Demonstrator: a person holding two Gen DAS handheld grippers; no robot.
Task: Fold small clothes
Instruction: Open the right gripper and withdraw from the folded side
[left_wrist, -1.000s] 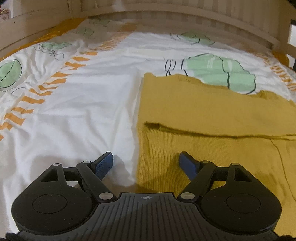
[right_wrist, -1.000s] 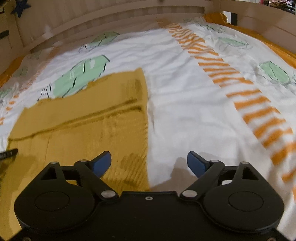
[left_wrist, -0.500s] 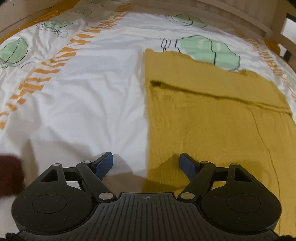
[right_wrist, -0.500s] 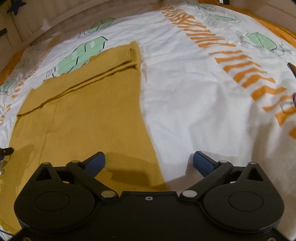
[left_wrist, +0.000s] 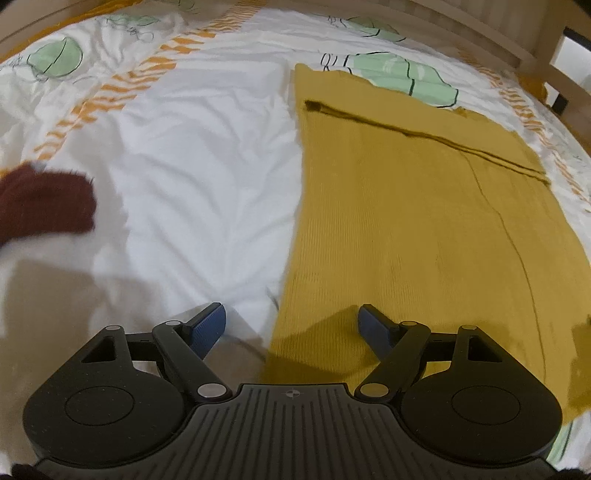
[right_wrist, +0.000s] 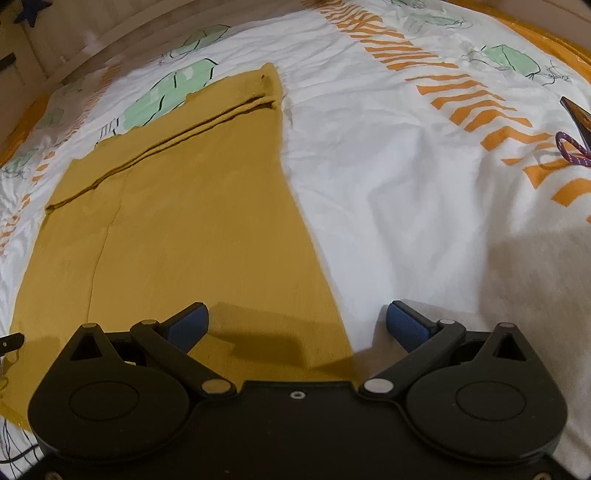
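A mustard-yellow garment (left_wrist: 424, 229) lay spread flat on a bed sheet (left_wrist: 192, 177) printed with green leaves and orange stripes. In the left wrist view it filled the centre and right of the frame, its far end folded over in a band across the upper right. The left gripper (left_wrist: 291, 325) hovered over the garment's near left edge with its blue fingers (left_wrist: 208, 326) spread wide apart, holding nothing; one finger stood over the white sheet, the other over the yellow cloth. A dark red cloth (left_wrist: 44, 206) lay blurred at the left edge of that frame. In the right wrist view the garment (right_wrist: 184, 229) took up the left and centre, and the right gripper (right_wrist: 295, 325) straddled its near right edge, fingers likewise wide open and empty. A purple cord (right_wrist: 570, 147) and a dark flat object lay on the sheet (right_wrist: 406, 192) at the right edge
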